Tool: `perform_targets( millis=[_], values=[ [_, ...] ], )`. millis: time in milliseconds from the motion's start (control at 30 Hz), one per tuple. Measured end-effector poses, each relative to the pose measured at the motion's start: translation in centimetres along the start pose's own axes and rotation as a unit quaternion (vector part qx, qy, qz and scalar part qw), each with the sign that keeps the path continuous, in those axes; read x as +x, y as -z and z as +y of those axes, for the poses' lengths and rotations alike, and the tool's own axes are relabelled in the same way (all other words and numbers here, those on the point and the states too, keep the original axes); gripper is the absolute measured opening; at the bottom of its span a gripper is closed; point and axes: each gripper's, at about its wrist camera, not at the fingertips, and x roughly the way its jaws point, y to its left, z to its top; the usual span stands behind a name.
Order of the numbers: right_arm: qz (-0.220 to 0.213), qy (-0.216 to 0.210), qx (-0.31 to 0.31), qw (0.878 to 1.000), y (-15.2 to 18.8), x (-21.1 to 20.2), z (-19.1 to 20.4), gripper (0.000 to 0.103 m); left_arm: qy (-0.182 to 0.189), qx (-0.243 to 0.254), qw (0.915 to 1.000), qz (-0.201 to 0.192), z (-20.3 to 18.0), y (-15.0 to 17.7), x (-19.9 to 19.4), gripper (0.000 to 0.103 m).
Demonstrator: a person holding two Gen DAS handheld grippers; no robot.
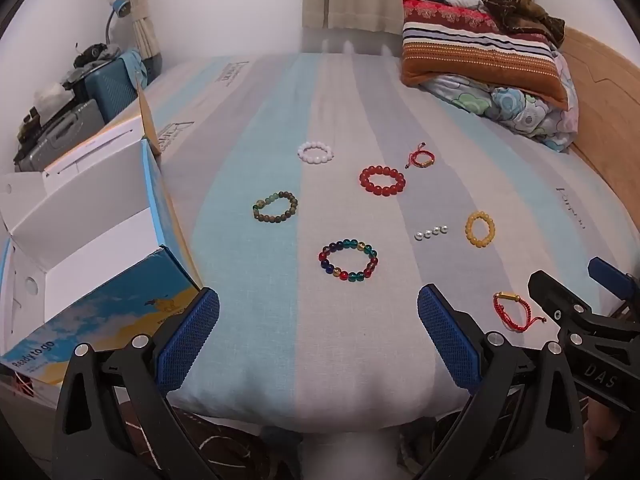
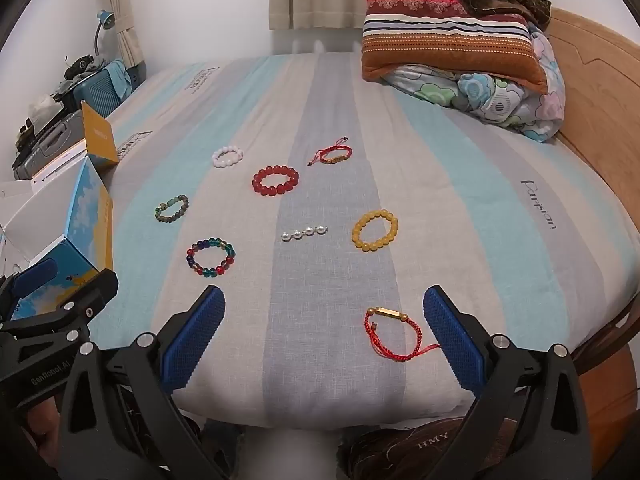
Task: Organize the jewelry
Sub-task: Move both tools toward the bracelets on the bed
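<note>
A: Fingers first. The left gripper is spread wide, its blue ribbed pads bare, over the near edge of the bed. The right gripper is likewise spread and empty; the red cord bracelet lies flat between its fingers, closer to the right pad but apart from it.

B: And further out?

A: Seven more pieces are scattered on the striped sheet, none touching: the multicolour bracelet, the pearl strand, the yellow bracelet, the green bracelet, the red bead bracelet, the white bracelet and a second cord bracelet. An open box, the likely destination, stands at the left edge of the bed.

B: Materials?

A: Glossy round beads strung in closed loops; the cord pieces are thin braid with a gold tube and loose tails. The box is card; the sheet is soft woven cloth.

B: Risks, in your judgement?

A: A flat, thin cord could slip under closing pads, or they could pinch the sheet with it. Smooth beads may roll out of a shallow grip. A dangling tail could snag on the box rim.
</note>
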Motion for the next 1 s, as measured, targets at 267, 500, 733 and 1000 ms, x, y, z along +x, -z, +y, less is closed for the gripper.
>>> perform_targets(
  millis=[267,500,733,1000],
  values=[
    [0.0,0.0,0.0,1.0,0.0,-0.03,0.05,0.096,0.003,-0.004,1.0,0.0,0.11,-0.04,-0.38,0.097],
    [0.0,0.0,0.0,1.0,-0.05,-0.04,0.07,0.096,-0.002,0.0,1.0,-0.003,-0.22,0.1,-0.26,0.097],
    [0.001,-0.001,0.001,1.0,-0.07,-0.04,0.09,0.096,-0.003,0.001,1.0,-0.003,0.06,-0.12,-0.21,0.097],
    [-0.001,-0.001,0.0,1.0,-0.15,-0.13,0.09,0.096,-0.008,0.004,1.0,-0.003,-0.07,-0.12,-0.33,0.097]
  ],
)
